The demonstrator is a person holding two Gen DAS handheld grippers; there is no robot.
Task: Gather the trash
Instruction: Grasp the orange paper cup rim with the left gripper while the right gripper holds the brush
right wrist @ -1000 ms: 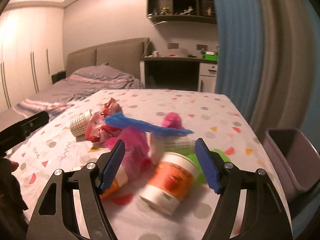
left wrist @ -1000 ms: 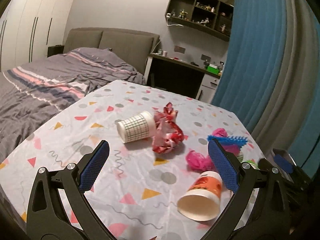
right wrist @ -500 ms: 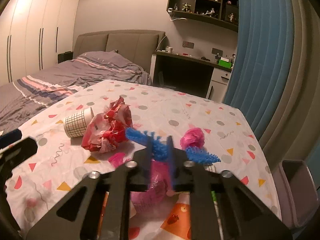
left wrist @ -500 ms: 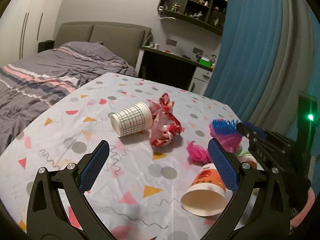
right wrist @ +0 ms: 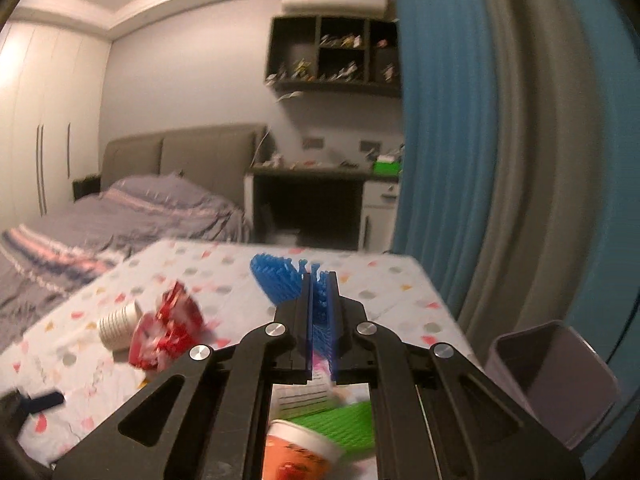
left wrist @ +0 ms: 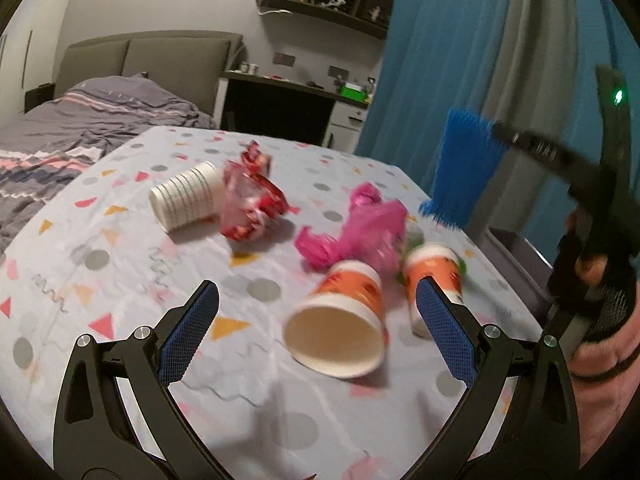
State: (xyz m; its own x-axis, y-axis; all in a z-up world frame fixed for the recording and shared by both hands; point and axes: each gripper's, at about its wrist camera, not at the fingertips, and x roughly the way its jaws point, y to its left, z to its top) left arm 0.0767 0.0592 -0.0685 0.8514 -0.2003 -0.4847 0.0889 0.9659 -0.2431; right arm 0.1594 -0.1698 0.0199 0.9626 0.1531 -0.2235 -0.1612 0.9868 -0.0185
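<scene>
Bedroom. Bed [left wrist: 100,120] w/ grey striped bedding and padded headboard [right wrist: 180,156] at left. Dark desk [right wrist: 312,200] beside it, wall shelf [right wrist: 336,56] of small figures above. Blue curtain [left wrist: 432,60] at right. White wardrobe doors [right wrist: 36,128] far left.

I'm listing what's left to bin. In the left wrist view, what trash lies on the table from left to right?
White cup → red wrapper → pink bag → second orange cup. The blue mat hangs above the right edge, held in the right gripper.
</scene>
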